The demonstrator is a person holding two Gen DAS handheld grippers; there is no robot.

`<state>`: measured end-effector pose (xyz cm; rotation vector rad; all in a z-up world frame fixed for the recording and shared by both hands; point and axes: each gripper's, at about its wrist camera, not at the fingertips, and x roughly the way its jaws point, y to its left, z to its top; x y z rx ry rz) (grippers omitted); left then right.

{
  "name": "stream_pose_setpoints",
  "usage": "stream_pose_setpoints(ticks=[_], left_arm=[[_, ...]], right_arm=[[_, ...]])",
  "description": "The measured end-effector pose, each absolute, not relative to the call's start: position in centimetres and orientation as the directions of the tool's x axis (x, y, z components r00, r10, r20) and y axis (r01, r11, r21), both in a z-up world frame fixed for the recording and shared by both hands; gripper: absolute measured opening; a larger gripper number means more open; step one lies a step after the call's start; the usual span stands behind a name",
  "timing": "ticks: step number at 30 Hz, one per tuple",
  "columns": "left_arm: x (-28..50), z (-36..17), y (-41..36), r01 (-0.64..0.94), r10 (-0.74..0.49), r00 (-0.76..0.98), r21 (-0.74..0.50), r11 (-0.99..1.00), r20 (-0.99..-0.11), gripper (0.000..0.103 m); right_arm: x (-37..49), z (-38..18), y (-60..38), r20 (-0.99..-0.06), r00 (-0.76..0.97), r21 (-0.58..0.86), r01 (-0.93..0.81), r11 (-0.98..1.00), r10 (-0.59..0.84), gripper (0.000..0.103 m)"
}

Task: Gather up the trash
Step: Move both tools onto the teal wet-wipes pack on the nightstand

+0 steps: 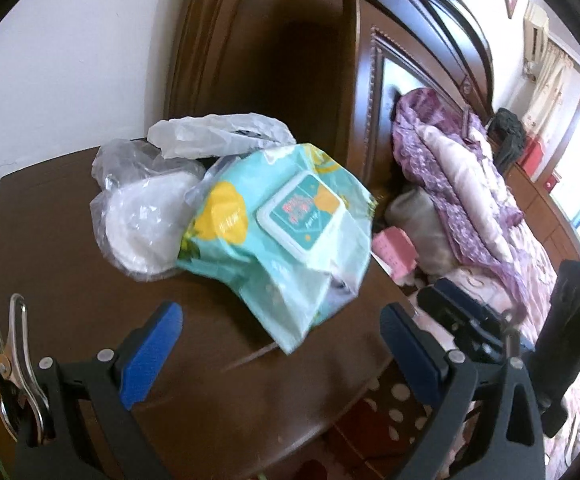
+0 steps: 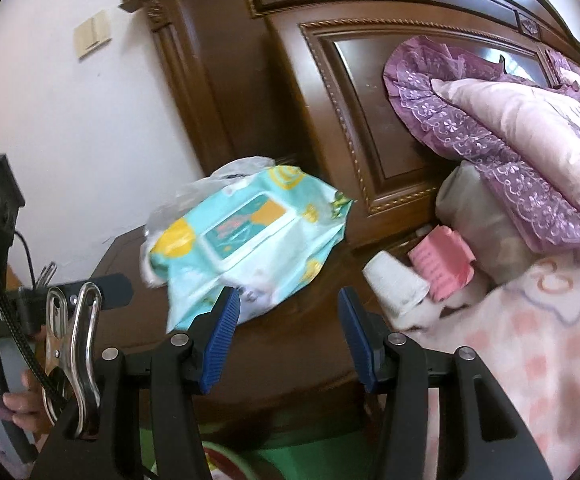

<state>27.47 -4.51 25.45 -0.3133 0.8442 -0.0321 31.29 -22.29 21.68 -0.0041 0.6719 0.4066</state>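
Bedside worktop (image 1: 50, 240) clutter ahead: both your left tool (image 1: 278, 344) and right tool (image 2: 286, 332) gape empty, so square up on the wipes pack (image 1: 278, 216) before closing.

Bare dark wood of the nightstand (image 1: 50, 240) open across lower left and centre of left wrist frame. Blocked at centre by wet-wipes pack (image 1: 278, 228), clear bags (image 1: 142, 208) heaped behind. Hemmed at top by headboard (image 2: 369, 120); on right, paper cup (image 2: 395, 284), pink box (image 2: 441, 260), piled bedding (image 2: 529, 152).
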Motion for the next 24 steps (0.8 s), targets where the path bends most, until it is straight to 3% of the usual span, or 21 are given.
stream_pose_setpoints(ticks=[13, 19, 24], left_arm=[[31.6, 23.0, -5.1, -0.142, -0.095, 0.647, -0.243, 0.96, -0.756, 0.101], [32.5, 21.5, -4.8, -0.141, -0.122, 0.625, -0.266, 0.953, -0.771, 0.101], [33.0, 20.4, -4.3, -0.135, -0.175, 0.604, -0.316, 0.939, -0.777, 0.101]], right_arm=[[40.8, 20.8, -21.7, -0.647, 0.674, 0.141, -0.355, 0.924, 0.357, 0.053], [44.6, 20.1, -21.9, -0.636, 0.652, 0.231, -0.35, 0.908, 0.414, 0.062], [46.7, 19.2, -21.6, -0.657, 0.62, 0.262, -0.346, 0.901, 0.429, 0.062]])
